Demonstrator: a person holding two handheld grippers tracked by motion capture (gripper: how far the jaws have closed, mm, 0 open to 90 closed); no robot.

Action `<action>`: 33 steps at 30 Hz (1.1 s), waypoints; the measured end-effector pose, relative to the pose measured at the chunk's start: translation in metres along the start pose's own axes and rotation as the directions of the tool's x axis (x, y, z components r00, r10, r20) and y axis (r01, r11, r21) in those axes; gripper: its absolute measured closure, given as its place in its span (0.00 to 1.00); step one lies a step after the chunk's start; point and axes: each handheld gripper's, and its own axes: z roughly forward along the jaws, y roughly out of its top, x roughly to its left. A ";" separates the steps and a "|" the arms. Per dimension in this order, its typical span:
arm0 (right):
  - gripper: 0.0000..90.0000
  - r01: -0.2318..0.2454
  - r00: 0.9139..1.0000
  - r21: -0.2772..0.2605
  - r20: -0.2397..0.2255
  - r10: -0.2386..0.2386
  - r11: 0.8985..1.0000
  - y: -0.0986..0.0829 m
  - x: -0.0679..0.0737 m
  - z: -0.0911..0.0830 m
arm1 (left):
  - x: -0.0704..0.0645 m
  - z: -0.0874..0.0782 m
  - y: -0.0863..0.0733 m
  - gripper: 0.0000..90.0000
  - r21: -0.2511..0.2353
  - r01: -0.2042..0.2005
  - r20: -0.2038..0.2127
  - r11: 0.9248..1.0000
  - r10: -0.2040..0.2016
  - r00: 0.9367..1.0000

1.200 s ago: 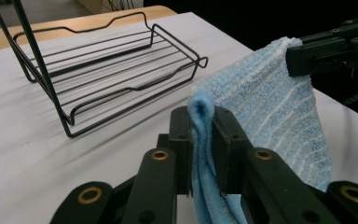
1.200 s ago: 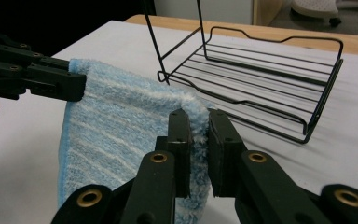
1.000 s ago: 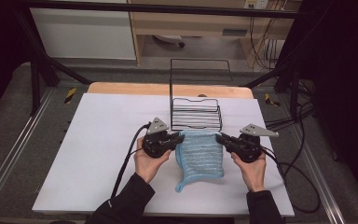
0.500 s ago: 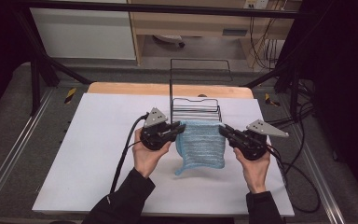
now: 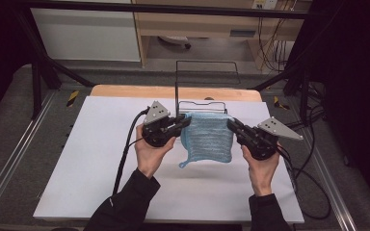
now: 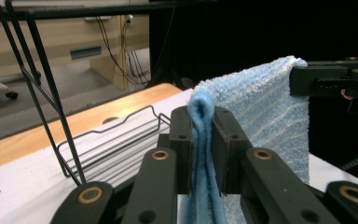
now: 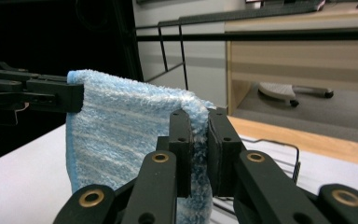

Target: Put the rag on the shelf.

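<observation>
A light blue striped towel [image 5: 209,137] hangs stretched between my two grippers above the white table, its lower corner dangling at the left. My left gripper [image 5: 187,121] is shut on the towel's upper left corner [image 6: 200,140]. My right gripper [image 5: 231,124] is shut on the upper right corner [image 7: 200,126]. Just behind the towel stands a black wire rack [image 5: 201,91] with a tall back frame and a low base [image 6: 116,140]. The towel's top edge is level with the rack's low front rail.
The white table surface [image 5: 91,159] spreads wide to the left and in front. A wooden strip [image 5: 135,91] edges its far side. Cables [image 5: 313,178] trail off the right side. Metal rails [image 5: 9,163] run beside the table.
Both grippers have lifted the towel off the table and carried it away from me toward the wire rack. It now hangs taut between them.
</observation>
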 end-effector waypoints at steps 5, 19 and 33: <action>0.91 0.014 1.000 -0.030 0.007 -0.014 0.999 0.008 0.004 0.001 | 0.003 -0.003 0.007 0.88 -0.030 0.001 -0.006 1.000 -0.001 1.000; 0.91 0.055 0.998 -0.130 0.029 -0.051 0.990 0.039 0.013 -0.002 | 0.003 -0.012 0.037 0.88 -0.127 -0.023 -0.016 0.992 0.021 1.000; 0.92 0.089 0.995 -0.199 0.061 -0.078 0.976 0.071 0.018 0.001 | 0.006 -0.016 0.067 0.88 -0.204 -0.037 -0.026 0.978 0.033 0.999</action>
